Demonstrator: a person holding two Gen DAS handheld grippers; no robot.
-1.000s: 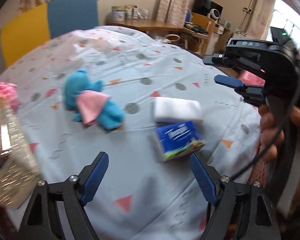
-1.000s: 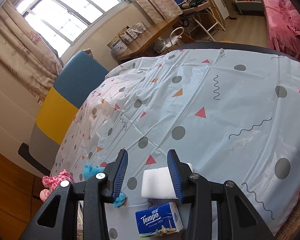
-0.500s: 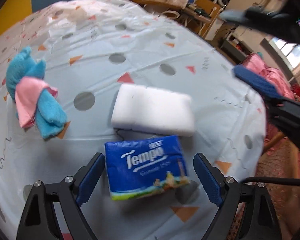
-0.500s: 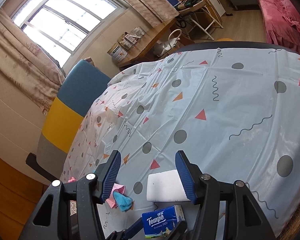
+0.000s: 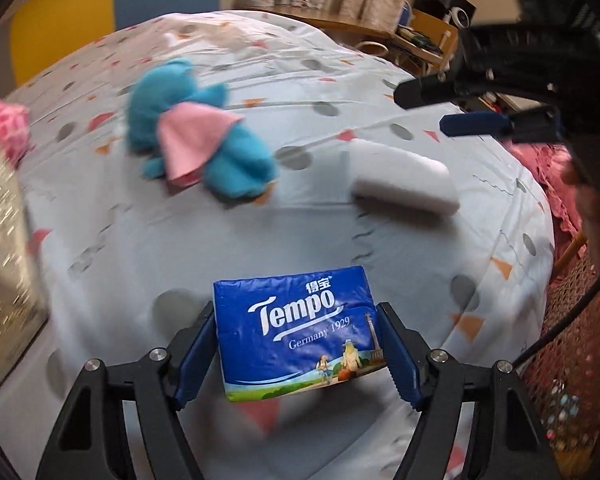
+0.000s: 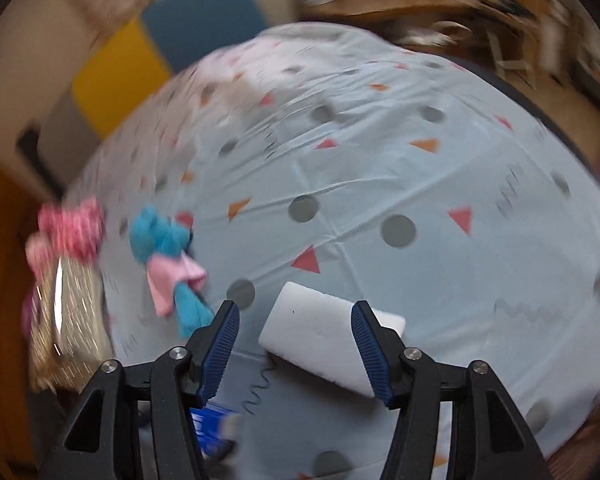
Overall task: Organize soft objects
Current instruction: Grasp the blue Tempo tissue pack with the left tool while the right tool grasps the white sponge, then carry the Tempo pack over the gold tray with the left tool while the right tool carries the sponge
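Observation:
My left gripper point(image 5: 296, 350) is shut on a blue Tempo tissue pack point(image 5: 300, 330), which it holds between its blue pads above the cloth. A white sponge block point(image 5: 404, 182) lies on the table to the far right, and a blue plush toy with a pink cape point(image 5: 196, 136) lies at the far left. In the right wrist view my right gripper point(image 6: 294, 346) is open, its pads on either side of the sponge block point(image 6: 324, 340) without clearly touching it. The plush toy point(image 6: 168, 268) lies to its left. The tissue pack point(image 6: 212, 428) shows at the bottom, partly hidden.
A glittery gold box point(image 5: 4, 264) stands at the table's left edge, with a pink plush toy point(image 6: 72, 228) behind it. The table has a pale blue cloth with dots and triangles point(image 6: 380, 184). A yellow and blue chair point(image 6: 152, 48) stands behind.
My left gripper has closed on the tissue pack and lifted it back from the sponge. My right gripper has swung down and opened wider around the white sponge block.

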